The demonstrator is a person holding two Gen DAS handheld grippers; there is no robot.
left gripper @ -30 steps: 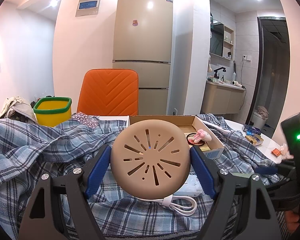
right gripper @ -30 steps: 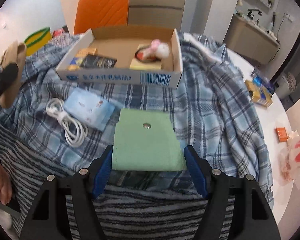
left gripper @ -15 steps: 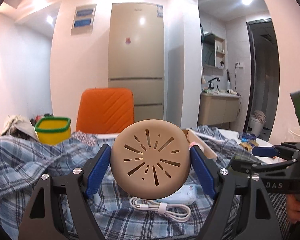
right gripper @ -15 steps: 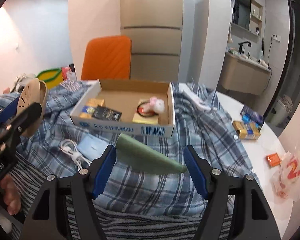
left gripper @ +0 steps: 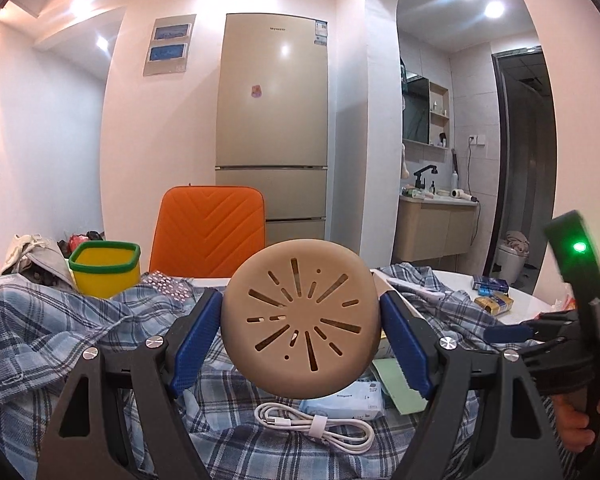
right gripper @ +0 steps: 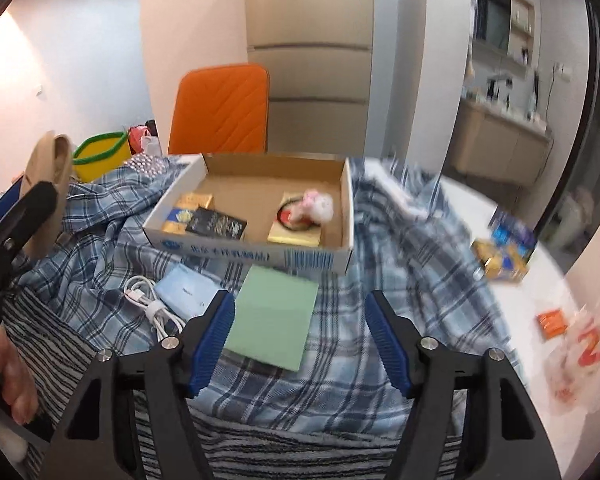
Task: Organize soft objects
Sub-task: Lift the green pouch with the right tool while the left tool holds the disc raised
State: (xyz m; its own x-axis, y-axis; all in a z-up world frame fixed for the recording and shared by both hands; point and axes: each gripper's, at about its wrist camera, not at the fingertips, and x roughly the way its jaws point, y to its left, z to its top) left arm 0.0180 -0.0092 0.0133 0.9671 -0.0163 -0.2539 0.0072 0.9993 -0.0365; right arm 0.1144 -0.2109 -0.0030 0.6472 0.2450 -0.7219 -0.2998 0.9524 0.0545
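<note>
Our left gripper (left gripper: 300,330) squeezes one round tan rubber disc with slits (left gripper: 300,322), held up in the middle of the left view. Our right gripper (right gripper: 300,338) is spread wide with nothing between its fingers. One flat green cloth pouch (right gripper: 272,318) lies on the blue checked blanket (right gripper: 400,272), just left of the middle. Behind it sits one open cardboard box (right gripper: 252,250) with blue writing too blurry to read. One white coiled cable (left gripper: 314,426) and one pale blue tissue pack (left gripper: 346,400) lie near. One tall beige fridge (left gripper: 272,120) has small writing at its top that we cannot read.
</note>
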